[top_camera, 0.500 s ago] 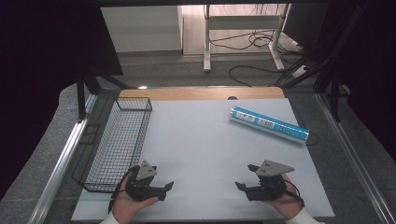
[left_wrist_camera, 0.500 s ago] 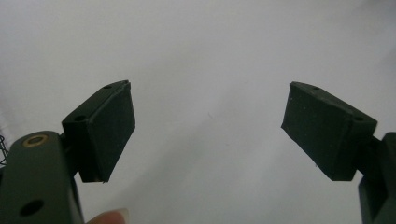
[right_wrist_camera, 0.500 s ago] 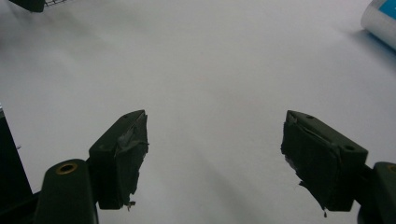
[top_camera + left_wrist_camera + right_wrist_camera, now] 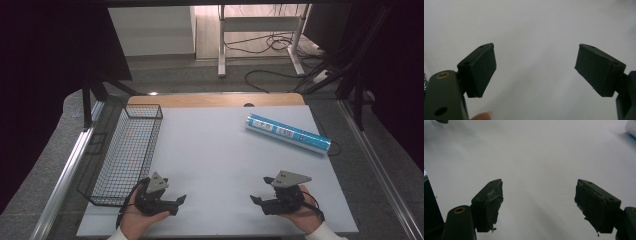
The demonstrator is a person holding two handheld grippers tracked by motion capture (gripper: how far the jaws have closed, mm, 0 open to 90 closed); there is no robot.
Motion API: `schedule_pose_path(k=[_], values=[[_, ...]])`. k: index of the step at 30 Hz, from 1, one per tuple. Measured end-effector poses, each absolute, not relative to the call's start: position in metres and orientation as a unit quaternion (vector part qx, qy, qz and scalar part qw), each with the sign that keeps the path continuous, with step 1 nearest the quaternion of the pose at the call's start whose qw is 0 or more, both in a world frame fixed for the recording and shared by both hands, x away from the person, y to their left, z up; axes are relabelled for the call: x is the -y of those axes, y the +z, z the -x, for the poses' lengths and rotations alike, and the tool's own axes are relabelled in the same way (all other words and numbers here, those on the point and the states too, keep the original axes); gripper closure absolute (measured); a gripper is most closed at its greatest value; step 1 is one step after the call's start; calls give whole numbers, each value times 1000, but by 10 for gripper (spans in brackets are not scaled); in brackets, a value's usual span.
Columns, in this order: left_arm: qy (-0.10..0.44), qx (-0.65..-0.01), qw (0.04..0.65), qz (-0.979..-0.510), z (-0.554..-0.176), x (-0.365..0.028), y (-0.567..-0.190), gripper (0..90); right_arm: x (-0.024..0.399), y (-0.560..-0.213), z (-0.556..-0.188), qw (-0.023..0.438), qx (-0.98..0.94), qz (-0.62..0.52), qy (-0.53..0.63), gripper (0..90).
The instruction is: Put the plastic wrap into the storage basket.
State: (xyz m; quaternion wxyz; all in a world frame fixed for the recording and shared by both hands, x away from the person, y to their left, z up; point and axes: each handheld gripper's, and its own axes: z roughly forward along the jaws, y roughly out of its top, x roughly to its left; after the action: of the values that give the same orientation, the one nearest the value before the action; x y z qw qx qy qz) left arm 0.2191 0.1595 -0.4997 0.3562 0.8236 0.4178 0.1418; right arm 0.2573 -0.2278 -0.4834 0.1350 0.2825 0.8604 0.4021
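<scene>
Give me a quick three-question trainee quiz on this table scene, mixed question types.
1. True or false: the blue tube lies inside the wire basket.
2. Which gripper is nearer the basket? A) left gripper B) right gripper
3. Fill in: both grippers' jaws stand ____, with nothing between them.

Key: 1. False, the tube lies on the white table, far right, apart from the basket. 2. A. 3. open.
</scene>
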Motion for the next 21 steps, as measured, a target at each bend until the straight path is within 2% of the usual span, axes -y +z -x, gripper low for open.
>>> schedule_pose_path(k=[8, 21], values=[[140, -410, 353, -829, -219, -158, -500, 170, 219, -474, -272, 136, -874, -271, 380, 214], [141, -412, 356, -827, -219, -160, -499, 170, 228, -451, -329, 142, -888, -285, 333, 211]])
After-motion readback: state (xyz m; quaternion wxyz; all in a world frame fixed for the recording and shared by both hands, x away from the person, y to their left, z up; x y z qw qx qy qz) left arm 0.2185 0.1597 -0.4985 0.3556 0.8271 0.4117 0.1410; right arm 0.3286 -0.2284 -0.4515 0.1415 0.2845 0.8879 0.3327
